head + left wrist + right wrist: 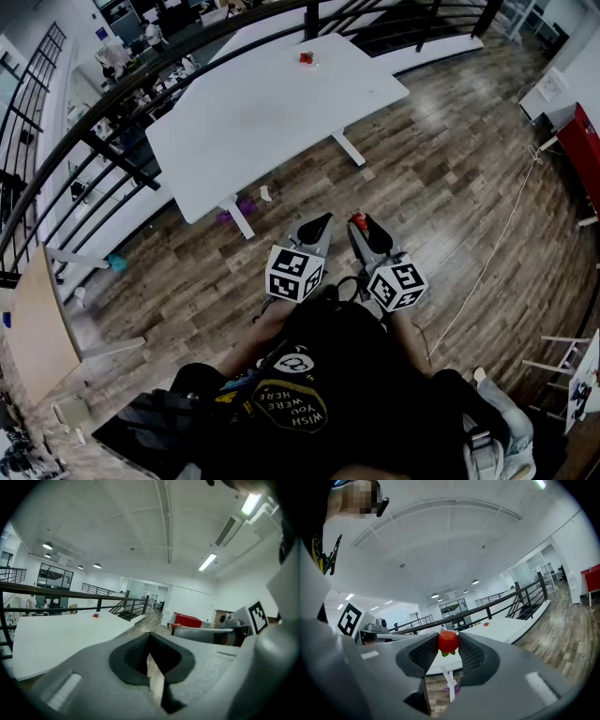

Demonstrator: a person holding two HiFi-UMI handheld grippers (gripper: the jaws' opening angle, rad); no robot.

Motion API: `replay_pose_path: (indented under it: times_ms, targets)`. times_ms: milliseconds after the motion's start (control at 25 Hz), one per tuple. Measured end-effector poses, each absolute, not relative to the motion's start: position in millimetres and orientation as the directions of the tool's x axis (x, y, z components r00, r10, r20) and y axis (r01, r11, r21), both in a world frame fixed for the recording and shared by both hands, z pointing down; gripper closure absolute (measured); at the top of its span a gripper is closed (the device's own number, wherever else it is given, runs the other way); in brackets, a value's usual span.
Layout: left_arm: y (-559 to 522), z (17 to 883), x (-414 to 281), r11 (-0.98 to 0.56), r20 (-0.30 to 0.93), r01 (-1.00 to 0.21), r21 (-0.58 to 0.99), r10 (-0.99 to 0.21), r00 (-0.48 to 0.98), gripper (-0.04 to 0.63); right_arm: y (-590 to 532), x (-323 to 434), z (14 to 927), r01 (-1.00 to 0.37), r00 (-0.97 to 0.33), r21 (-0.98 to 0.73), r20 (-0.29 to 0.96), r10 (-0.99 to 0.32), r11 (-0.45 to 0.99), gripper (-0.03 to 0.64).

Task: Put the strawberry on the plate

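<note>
The strawberry (448, 641) sits pinched between the jaw tips of the right gripper (360, 226), a pad pressing on each side and its leaves hanging below. Just beside it, the left gripper (149, 643) has its jaws closed on nothing. Both hover above the floor (450, 187), well apart from the table (272, 112).

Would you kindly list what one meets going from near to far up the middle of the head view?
Black shirt → right gripper holding the strawberry → wooden floor → white table → small red thing on it → dark railing.
</note>
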State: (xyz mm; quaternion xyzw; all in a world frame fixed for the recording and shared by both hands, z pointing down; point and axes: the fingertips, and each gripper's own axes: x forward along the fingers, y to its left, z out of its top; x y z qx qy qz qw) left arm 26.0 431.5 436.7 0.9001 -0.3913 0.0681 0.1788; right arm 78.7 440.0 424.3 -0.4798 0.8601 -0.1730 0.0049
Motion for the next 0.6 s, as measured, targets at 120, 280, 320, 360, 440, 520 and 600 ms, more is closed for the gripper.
replay_pose_path:
  times_ms: [120, 280, 320, 360, 440, 520, 600]
  targets:
    - [433.8, 438.9, 22.2, -0.628, 0.263, -0.730, 0.270, -0.681, 0.683, 0.594, 442.0, 75.6, 425.4, -0.823, -0.540, -0.305, 0.156, -0.827, 0.479, 0.480]
    - [434.9, 436.8, 17.0, -0.627, 0.260, -0.730, 0.273, -0.682, 0.683, 0.594, 442.8, 70.2, 422.6, -0.821, -0.542, -0.305, 0.154, -0.826, 0.482, 0.480]
    - [435.5, 436.5, 15.5, -0.626, 0.260, -0.730, 0.274, -0.683, 0.683, 0.594, 443.4, 68.3, 422.0, -0.819, -0.545, -0.306, 0.152, -0.825, 0.485, 0.480]
    - [436.0, 436.6, 13.7, -0.625, 0.259, -0.731, 0.274, -0.684, 0.682, 0.594, 444.1, 66.1, 421.7, -0.817, -0.548, -0.307, 0.150, -0.823, 0.489, 0.480]
    - [436.0, 437.4, 9.3, -0.624, 0.259, -0.731, 0.275, -0.684, 0.682, 0.594, 444.7, 61.0, 422.2, -0.813, -0.554, -0.307, 0.146, -0.820, 0.494, 0.480]
    - [434.4, 437.8, 4.0, -0.624, 0.258, -0.731, 0.275, -0.685, 0.682, 0.594, 443.1, 55.9, 423.3, -0.815, -0.551, -0.307, 0.148, -0.821, 0.492, 0.480]
    - [432.9, 437.3, -1.7, -0.626, 0.254, -0.730, 0.275, -0.685, 0.683, 0.594, 440.5, 50.9, 424.3, -0.820, -0.544, -0.307, 0.151, -0.825, 0.484, 0.480]
